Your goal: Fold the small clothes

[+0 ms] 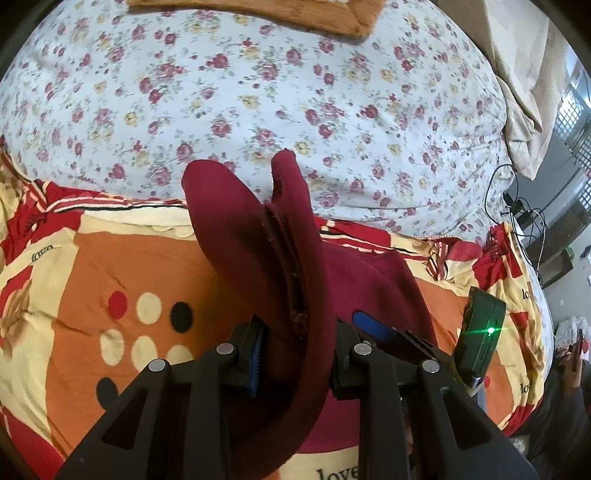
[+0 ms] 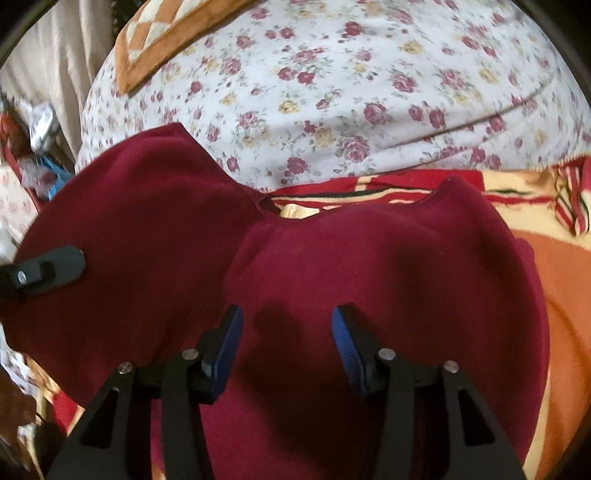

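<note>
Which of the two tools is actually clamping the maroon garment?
The left tool: a fold of the maroon garment is pinched between its pads and lifted. The right tool stands open above the cloth, gripping nothing.

Your maroon garment [image 1: 255,236] folds over itself in the left wrist view, hiding its inner layers and the blanket [image 1: 92,266] beneath. The orange mat [image 1: 258,11] is cut off by the top edge. At the right edge, small things beside the cables [image 1: 517,206] are too tiny to identify.
</note>
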`<move>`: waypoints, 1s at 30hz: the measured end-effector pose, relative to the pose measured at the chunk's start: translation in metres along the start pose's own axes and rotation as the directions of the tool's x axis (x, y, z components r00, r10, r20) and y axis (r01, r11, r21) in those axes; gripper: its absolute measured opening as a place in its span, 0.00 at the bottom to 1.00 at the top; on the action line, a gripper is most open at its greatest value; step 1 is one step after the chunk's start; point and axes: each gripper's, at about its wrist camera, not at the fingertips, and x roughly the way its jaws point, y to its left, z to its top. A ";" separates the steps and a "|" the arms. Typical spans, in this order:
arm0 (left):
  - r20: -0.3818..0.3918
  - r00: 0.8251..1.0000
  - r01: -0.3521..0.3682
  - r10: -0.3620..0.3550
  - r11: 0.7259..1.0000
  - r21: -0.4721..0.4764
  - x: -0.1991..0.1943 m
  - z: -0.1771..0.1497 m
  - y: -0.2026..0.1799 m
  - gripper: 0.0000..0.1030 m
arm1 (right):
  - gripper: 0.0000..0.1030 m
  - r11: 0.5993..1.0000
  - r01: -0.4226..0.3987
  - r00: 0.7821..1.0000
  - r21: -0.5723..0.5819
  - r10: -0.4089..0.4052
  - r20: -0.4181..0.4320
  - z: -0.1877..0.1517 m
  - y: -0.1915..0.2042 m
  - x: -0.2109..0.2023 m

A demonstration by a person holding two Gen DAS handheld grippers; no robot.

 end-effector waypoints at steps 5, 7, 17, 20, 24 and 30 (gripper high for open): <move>-0.018 1.000 0.001 -0.001 1.000 0.018 0.009 0.001 -0.019 0.15 | 0.58 0.974 -0.108 0.993 0.198 0.098 0.062 0.005 -0.030 -0.012; -0.028 1.000 0.000 0.001 1.000 0.030 0.014 0.001 -0.027 0.15 | 0.60 0.923 -0.216 0.975 0.319 0.187 0.120 0.004 -0.052 -0.015; -0.121 0.992 0.041 -0.032 0.997 0.073 0.058 -0.011 -0.064 0.15 | 0.72 0.645 -0.545 0.838 0.537 0.397 0.374 -0.007 -0.099 -0.022; -0.161 0.984 0.091 -0.073 0.990 0.111 0.067 -0.016 -0.076 0.24 | 0.73 0.588 -0.582 0.813 0.562 0.428 0.394 -0.007 -0.108 -0.019; -0.195 0.956 0.245 -0.220 0.962 0.119 0.048 -0.019 -0.082 0.26 | 0.73 0.614 -0.567 0.823 0.549 0.450 0.346 -0.002 -0.104 -0.016; -0.122 0.986 0.136 -0.115 0.973 0.185 0.004 -0.030 -0.062 0.27 | 0.73 0.702 -0.486 0.872 0.521 0.429 0.235 0.006 -0.093 -0.018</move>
